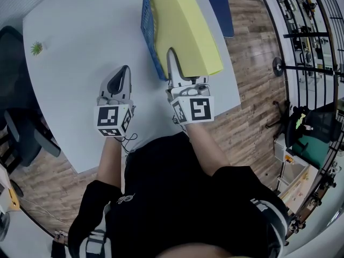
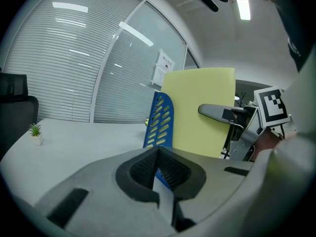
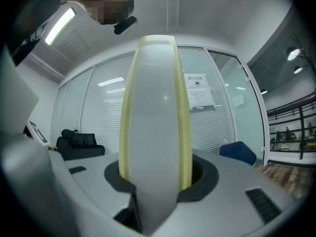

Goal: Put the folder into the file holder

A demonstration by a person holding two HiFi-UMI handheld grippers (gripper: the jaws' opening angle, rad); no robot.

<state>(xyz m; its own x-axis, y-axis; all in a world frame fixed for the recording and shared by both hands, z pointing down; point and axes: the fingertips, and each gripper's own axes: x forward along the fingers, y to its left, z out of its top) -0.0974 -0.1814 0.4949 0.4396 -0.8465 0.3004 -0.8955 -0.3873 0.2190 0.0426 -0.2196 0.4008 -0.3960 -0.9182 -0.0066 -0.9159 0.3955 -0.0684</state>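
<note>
Clamps the yellow folder (image 1: 185, 28) by its near edge in the right tool (image 1: 173, 58), pads pressed on both faces. Stands upright at top centre of the head view, just right of the blue holder (image 1: 149, 34) wall (inside it or only against it, cannot tell). Hangs the left tool (image 1: 124, 73) over the white desk (image 1: 75, 79) at centre left, jaws together, nothing between.

Bare table (image 1: 75, 74) left of file holder (image 1: 148, 26)
</note>
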